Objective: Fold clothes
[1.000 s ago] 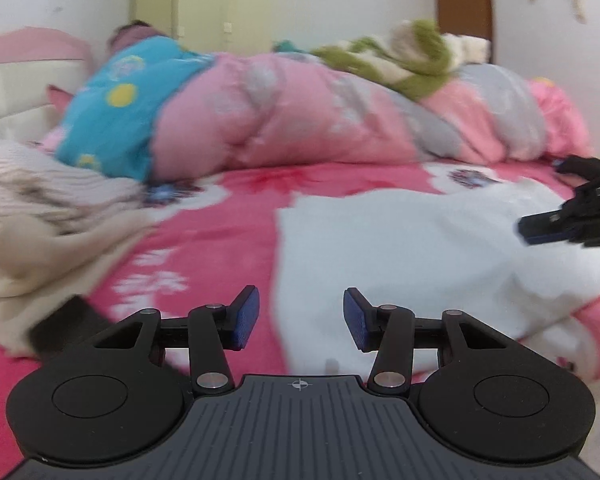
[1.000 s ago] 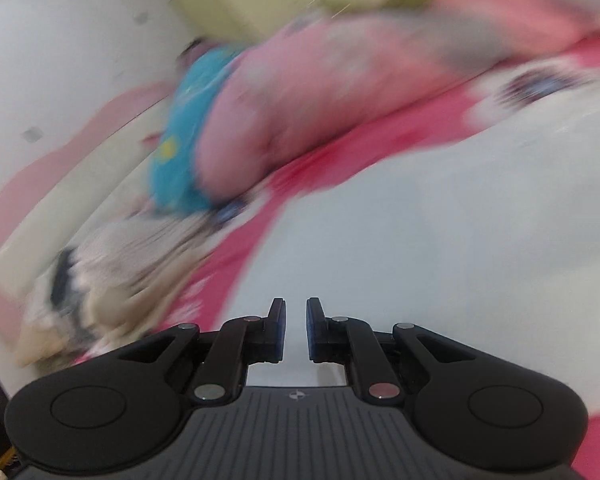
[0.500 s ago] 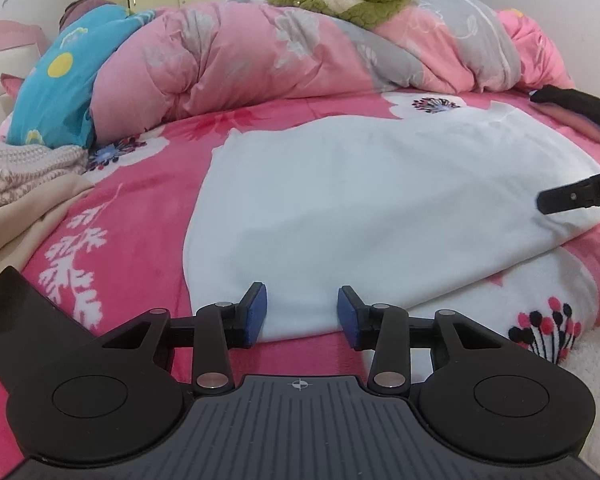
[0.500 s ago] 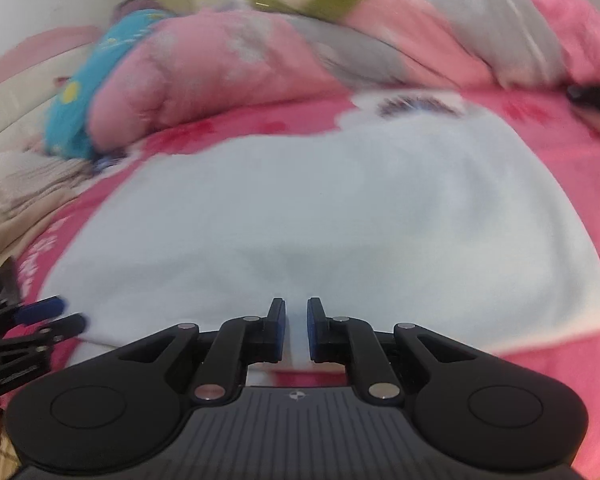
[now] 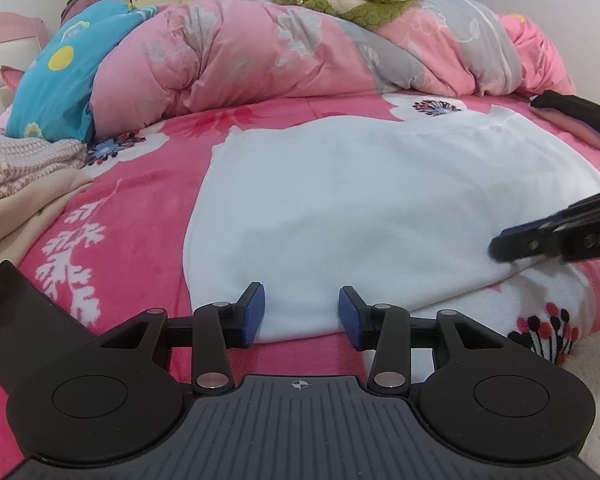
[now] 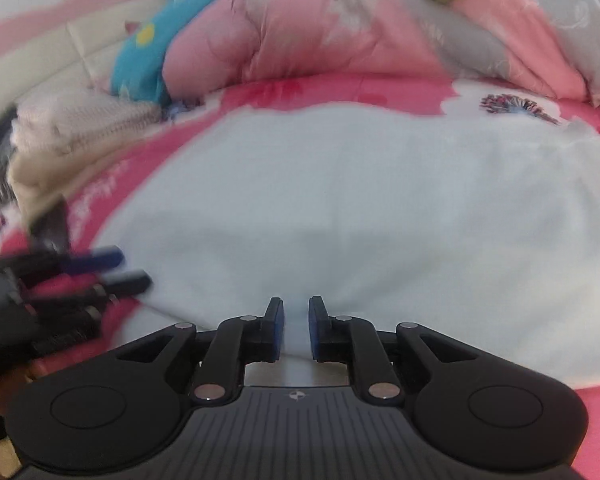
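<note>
Your left gripper (image 5: 301, 312) gapes over the smooth white garment's (image 5: 372, 208) rounded hem on fleecy pink blanket (image 5: 140, 184); right gripper (image 6: 295, 328) barely parted, grasping nothing.

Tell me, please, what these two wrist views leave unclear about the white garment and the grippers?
- Left wrist view: the white garment has its near hem partly covered by the left gripper; its layers cannot be told.
- Left wrist view: the right gripper is cut off by the picture's edge.
- Right wrist view: motion blur smears the left gripper.
- Right wrist view: whether the right gripper pinches cloth is unclear.
</note>
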A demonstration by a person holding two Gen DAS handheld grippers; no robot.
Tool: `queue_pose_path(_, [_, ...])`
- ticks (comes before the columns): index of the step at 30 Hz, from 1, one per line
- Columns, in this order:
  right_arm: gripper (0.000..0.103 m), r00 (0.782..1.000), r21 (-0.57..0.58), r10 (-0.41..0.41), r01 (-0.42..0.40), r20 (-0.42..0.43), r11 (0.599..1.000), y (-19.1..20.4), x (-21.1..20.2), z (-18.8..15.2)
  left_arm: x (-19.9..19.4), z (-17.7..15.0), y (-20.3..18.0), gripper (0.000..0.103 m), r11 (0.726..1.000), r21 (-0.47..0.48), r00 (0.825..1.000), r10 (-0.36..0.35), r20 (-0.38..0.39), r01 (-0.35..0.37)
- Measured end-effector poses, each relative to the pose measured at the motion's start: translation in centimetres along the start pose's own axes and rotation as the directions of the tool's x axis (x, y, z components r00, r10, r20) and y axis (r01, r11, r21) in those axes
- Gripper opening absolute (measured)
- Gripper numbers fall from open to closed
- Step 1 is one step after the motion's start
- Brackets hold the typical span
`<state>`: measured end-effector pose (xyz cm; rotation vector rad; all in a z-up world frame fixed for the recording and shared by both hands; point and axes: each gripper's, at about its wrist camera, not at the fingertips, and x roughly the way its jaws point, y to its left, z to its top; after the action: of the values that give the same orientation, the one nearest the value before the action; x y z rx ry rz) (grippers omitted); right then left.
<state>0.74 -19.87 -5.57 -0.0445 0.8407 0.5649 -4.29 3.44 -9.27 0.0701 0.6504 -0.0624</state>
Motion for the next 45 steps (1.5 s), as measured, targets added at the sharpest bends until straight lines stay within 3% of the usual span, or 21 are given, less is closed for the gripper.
queue_pose_path(7, [0.014,0.980,0.073,-0.196,0.192,0.044,0.979,-5.3,-3.2,0.1,0.1,0.1,-0.1,0.043,1.000,0.009,1.000,0.005,-0.008,-0.005])
queue_pose_path(11, [0.014,0.979,0.065,-0.202,0.199,0.035,0.978,-6.5,-3.6,-0.2,0.1,0.2,-0.2,0.044,1.000,0.011,1.000,0.012,-0.014,-0.012])
queue_pose_path(13, [0.014,0.970,0.073,-0.230,0.225,0.073,0.972,-7.0,-5.0,0.2,0.1,0.2,-0.2,0.044,1.000,0.008,1.000,0.013,-0.015,-0.013])
queue_pose_path(16, [0.014,0.963,0.151,-0.263,0.251,0.066,0.956,-9.6,-5.0,-1.0,0.1,0.2,-0.2,0.044,1.000,0.004,1.000,0.014,-0.015,-0.014])
queue_pose_path(18, [0.014,0.965,0.189,-0.259,0.249,0.033,0.950,-11.5,-3.9,-2.2,0.2,0.2,-0.1,0.044,1.000,0.001,1.000,0.012,-0.014,-0.012])
queue_pose_path(21, [0.014,0.968,0.214,-0.244,0.228,0.052,0.950,-12.0,-4.8,-1.9,0.2,0.2,0.0,0.044,1.000,-0.007,1.000,0.007,-0.013,-0.007])
queue_pose_path(24, [0.014,0.944,0.226,-0.315,0.289,0.092,0.930,-12.8,-6.5,-1.9,0.2,0.2,0.1,0.045,1.000,-0.010,1.000,0.003,-0.013,-0.003])
queue_pose_path(26, [0.014,0.936,0.263,-0.346,0.318,0.066,0.911,-14.5,-6.2,-2.9,0.3,0.2,0.2,0.045,1.000,-0.013,1.000,0.001,-0.012,-0.001])
queue_pose_path(31, [0.013,0.942,0.269,-0.329,0.301,0.062,0.915,-16.1,-6.3,-3.3,0.3,0.2,0.1,0.045,1.000,-0.009,1.000,-0.001,-0.008,0.001])
queue_pose_path(35, [0.014,0.919,0.351,-0.387,0.338,0.079,0.873,-18.1,-7.1,-3.8,0.3,0.1,0.3,0.046,1.000,-0.014,1.000,-0.009,0.000,0.009])
queue_pose_path(42, [0.013,0.919,0.471,-0.368,0.264,0.143,0.842,-21.1,-8.7,-4.9,0.3,-0.1,0.4,0.046,1.000,-0.014,1.000,-0.017,0.010,0.018])
queue_pose_path(45, [0.012,0.913,0.501,-0.396,0.300,0.094,0.811,-22.5,-7.8,-5.7,0.1,-0.1,0.7,0.047,0.999,-0.027,0.999,-0.032,0.021,0.032])
